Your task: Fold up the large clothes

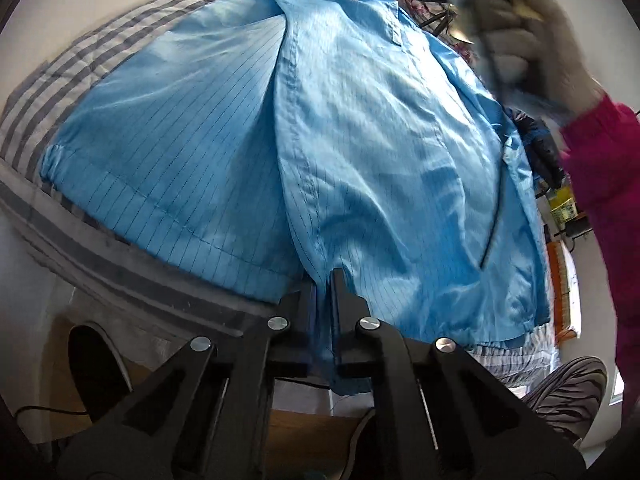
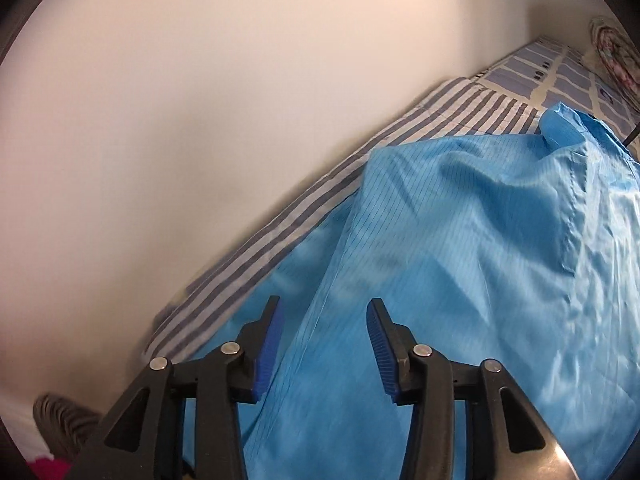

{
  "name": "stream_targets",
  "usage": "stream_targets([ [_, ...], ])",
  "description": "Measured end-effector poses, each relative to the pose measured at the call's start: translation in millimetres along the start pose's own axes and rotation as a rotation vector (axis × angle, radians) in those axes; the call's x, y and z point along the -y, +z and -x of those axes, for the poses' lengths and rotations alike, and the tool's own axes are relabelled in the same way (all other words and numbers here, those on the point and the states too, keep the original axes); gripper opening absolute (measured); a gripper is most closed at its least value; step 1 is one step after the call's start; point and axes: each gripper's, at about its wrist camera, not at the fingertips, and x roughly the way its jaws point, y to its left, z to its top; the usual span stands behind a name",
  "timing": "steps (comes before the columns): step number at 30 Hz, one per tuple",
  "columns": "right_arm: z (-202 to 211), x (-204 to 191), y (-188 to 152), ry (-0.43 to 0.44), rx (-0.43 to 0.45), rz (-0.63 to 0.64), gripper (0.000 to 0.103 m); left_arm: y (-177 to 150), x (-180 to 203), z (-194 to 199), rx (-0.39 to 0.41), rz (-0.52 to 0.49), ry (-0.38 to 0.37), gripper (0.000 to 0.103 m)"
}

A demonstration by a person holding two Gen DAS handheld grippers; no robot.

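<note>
A large light-blue pinstriped garment lies spread on a striped bed sheet, one half folded over the other along a seam down the middle. My left gripper is shut on the garment's near hem, with blue cloth pinched between the black fingers. In the right wrist view the garment fills the lower right, its collar at the far end. My right gripper hangs open just above the cloth, its blue pads apart and gripping nothing.
A gloved hand with a pink sleeve shows blurred at the top right of the left wrist view. A plain wall runs along the bed's far side. Dark clutter lies beyond the garment's right edge. A patterned cover lies past the collar.
</note>
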Motion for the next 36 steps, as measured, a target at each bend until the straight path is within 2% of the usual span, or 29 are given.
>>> stream_targets([
  [11, -85.3, -6.0, 49.3, -0.185, -0.088, 0.004, 0.046, 7.5, 11.1, 26.7, 0.073, -0.083, -0.002, 0.0],
  [12, -92.0, -5.5, 51.1, -0.203, -0.1, 0.006, 0.039, 8.0, 10.9, 27.3, 0.076, -0.088, 0.001, 0.0],
  [13, -102.2, -4.5, 52.1, -0.231, -0.12, 0.01, 0.024, 8.7, 10.1, 29.1, 0.077, -0.094, 0.0, 0.0],
  [16, -114.5, -1.2, 51.3, -0.254, -0.129, -0.005, 0.001, 8.2, 6.5, 31.0, 0.076, -0.092, 0.005, 0.0],
  [18, -111.9, -1.9, 53.9, -0.241, -0.102, -0.01, 0.0, 8.1, 3.0, 37.3, 0.082, -0.093, 0.009, 0.0],
  [22, -92.7, -5.2, 63.9, -0.204, -0.028, -0.032, 0.0, 12.9, -6.5, 62.6, 0.143, -0.119, 0.08, 0.0],
  [24, -87.5, -6.7, 69.6, -0.196, 0.005, -0.049, 0.0, 18.7, -15.6, 70.0, 0.166, -0.133, 0.156, 0.0],
  [29, -105.9, -11.7, 77.9, -0.186, 0.018, -0.069, 0.0, 27.5, -43.7, 67.2, 0.156, -0.07, 0.24, 0.0],
  [31, -115.1, -12.9, 79.7, -0.175, 0.025, -0.085, 0.0, 28.9, -54.1, 64.6, 0.164, -0.071, 0.32, 0.0],
  [36, -131.4, -18.9, 75.3, -0.109, 0.016, -0.105, 0.0, 28.9, -68.6, 53.6, 0.135, -0.029, 0.387, 0.0],
])
